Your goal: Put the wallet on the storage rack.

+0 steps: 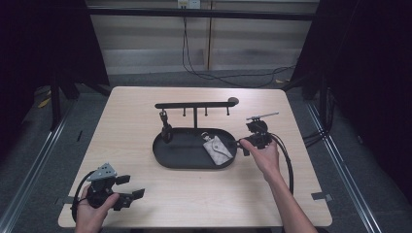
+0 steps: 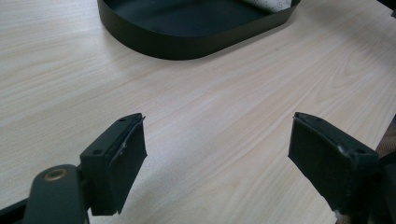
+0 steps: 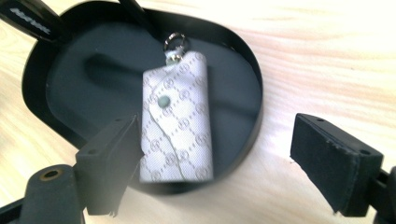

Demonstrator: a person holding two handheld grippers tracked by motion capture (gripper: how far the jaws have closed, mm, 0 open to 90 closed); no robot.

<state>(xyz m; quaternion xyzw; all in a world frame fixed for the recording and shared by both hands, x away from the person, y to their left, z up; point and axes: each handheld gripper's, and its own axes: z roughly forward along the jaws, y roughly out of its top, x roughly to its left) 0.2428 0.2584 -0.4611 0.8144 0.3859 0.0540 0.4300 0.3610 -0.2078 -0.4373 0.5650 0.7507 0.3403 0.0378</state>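
In my left gripper view the black tray (image 2: 187, 37) is cut off at the top, and just a tiny white corner of the key pouch (image 2: 271, 3) peeks in. In my right gripper view the pouch (image 3: 177, 116) looks a bit blurry. The small things on the black rack (image 1: 194, 105) are too little for me to make out from the high view.

My right gripper (image 1: 252, 138) is open wide. It holds nothing. It hangs at the right end of the tray (image 1: 167, 160). The pouch (image 1: 217, 149) lies flat in the tray, in its right half, near my right gripper but not touching it.

My left gripper (image 1: 130, 187) is open wide too, holding nothing, over the bare table (image 1: 204, 194) near my edge, well apart from the pouch.
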